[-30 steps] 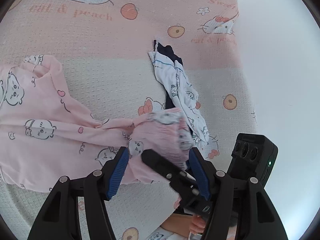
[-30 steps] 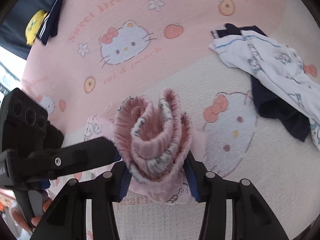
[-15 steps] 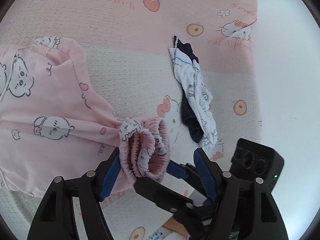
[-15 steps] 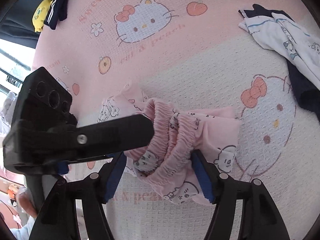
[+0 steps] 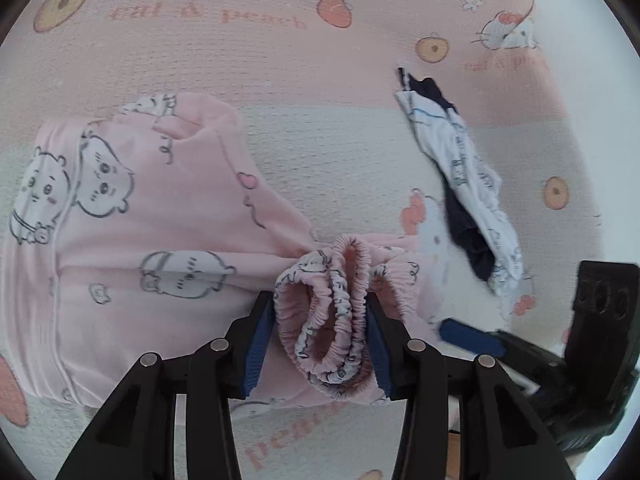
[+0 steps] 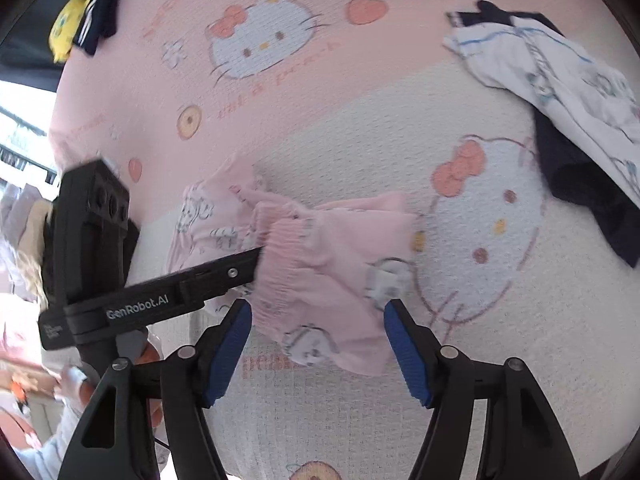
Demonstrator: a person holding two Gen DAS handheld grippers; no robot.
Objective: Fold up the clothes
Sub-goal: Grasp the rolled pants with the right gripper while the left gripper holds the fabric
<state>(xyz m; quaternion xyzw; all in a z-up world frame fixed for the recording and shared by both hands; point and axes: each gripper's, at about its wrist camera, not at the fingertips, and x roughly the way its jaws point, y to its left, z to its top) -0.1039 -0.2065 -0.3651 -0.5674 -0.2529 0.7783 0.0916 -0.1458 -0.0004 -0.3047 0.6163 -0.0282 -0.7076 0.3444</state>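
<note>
With the left hand-held gripper (image 5: 320, 330) closing on the bunched elastic waistband (image 5: 334, 312) of the pink bear-print trousers (image 5: 132, 248) on the bed, the right hand-held gripper (image 6: 318, 344) opening empty, spreading them flat likely comes next.

My right gripper (image 6: 316, 344): jaws opening, astride pink pyjama waistband (image 6: 320, 276) | left gripper (image 6: 256, 258) touching its gathered elastic

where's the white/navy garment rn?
The white and navy garment lies crumpled on the blanket, upper right in both wrist views, apart from the pink pants and beyond the right gripper.
</note>
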